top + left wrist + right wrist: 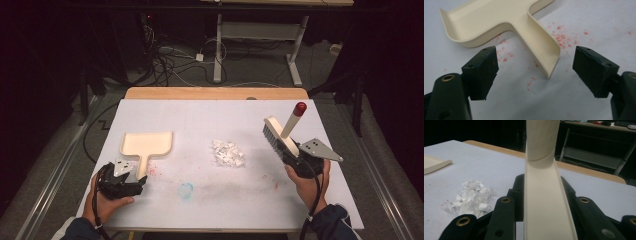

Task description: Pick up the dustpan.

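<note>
While the right tongs (295, 156) pinch the cream plastic brush (280, 136) right of the crumpled white paper scraps (228, 153), the left tongs (534, 72) gape around the smooth cream dustpan's (146, 144) handle left of them.

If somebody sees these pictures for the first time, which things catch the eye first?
First, the cream brush with a red-tipped handle, raised over the table's right side and clamped in the right gripper. Next, the heap of white paper scraps near the middle of the white table. At the left lies a cream dustpan, its handle end between the open left gripper jaws.
</note>
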### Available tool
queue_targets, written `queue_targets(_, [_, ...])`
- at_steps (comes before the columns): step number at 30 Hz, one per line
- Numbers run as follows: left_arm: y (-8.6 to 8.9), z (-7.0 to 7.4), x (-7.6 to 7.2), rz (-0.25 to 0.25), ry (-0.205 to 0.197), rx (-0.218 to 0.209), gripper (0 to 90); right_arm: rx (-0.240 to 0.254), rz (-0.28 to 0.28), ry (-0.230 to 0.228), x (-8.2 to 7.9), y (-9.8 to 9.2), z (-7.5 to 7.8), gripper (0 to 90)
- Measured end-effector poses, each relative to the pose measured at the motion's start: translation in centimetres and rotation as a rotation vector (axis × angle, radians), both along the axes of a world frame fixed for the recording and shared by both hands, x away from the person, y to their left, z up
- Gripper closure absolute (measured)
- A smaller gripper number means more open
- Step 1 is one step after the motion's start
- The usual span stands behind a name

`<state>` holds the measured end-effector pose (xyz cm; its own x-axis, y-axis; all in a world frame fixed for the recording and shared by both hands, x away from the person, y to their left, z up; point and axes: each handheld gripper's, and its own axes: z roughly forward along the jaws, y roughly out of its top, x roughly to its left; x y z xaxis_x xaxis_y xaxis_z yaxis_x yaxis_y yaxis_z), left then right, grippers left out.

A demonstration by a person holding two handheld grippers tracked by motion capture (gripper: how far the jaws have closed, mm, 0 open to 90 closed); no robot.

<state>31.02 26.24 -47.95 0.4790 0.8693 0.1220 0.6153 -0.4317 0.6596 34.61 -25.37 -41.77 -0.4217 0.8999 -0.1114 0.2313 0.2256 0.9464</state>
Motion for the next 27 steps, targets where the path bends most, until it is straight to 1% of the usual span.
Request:
queue_targets(3, [0.0, -0.1, 0.3, 0.017, 0.024, -0.007, 19.5, 0.006, 0.002, 0.000, -0.2, 0.0, 0.1, 67.6])
queue_targets(6, [-0.1, -0.1, 0.7, 0.044, 0.052, -0.032, 19.5, -0.013, 0.003, -0.007, -0.4, 0.0, 0.1, 67.6])
queue_targets(9, [-0.2, -0.4, 1.1, 0.071, 0.084, -0.038, 19.5, -0.014, 0.002, -0.006, -0.4, 0.1, 0.1, 67.6])
queue_targets(10, [-0.2, -0.5, 1.3, 0.080, 0.091, -0.047, 19.5, -0.013, 0.006, -0.009, -0.3, 0.0, 0.1, 67.7])
queue_targets(12, [-0.1, -0.6, 1.7, 0.098, 0.111, -0.077, 20.2, -0.016, 0.002, -0.010, -0.4, 0.2, 0.1, 67.7])
queue_targets(14, [-0.1, -0.7, 2.2, 0.105, 0.121, -0.097, 20.4, -0.024, 0.004, -0.012, -0.4, 0.2, 0.1, 67.6])
queue_targets(16, [-0.2, -0.7, 2.6, 0.121, 0.118, -0.102, 20.5, -0.021, 0.001, -0.011, -0.4, 0.2, 0.1, 67.7])
queue_targets(18, [-0.3, -0.7, 3.3, 0.132, 0.117, -0.121, 22.9, -0.020, 0.001, -0.006, -0.3, 0.2, 0.0, 67.6])
queue_targets(20, [-0.4, -0.9, 4.0, 0.149, 0.123, -0.149, 22.9, -0.023, -0.001, -0.004, -0.3, 0.2, 0.0, 67.6])
queue_targets(21, [-0.4, -0.9, 4.3, 0.158, 0.118, -0.154, 23.1, -0.024, 0.000, -0.004, -0.3, 0.2, 0.0, 67.6])
queue_targets(23, [-0.6, -0.8, 4.9, 0.195, 0.108, -0.154, 26.6, -0.026, -0.002, -0.004, -0.3, 0.3, 0.0, 67.6])
queue_targets(25, [-0.7, -0.8, 5.3, 0.196, 0.108, -0.138, 31.4, -0.028, -0.001, -0.004, -0.3, 0.3, 0.0, 67.6])
queue_targets(27, [-0.6, -0.8, 5.5, 0.203, 0.108, -0.147, 33.2, -0.026, -0.002, -0.004, -0.4, 0.2, 0.0, 67.6])
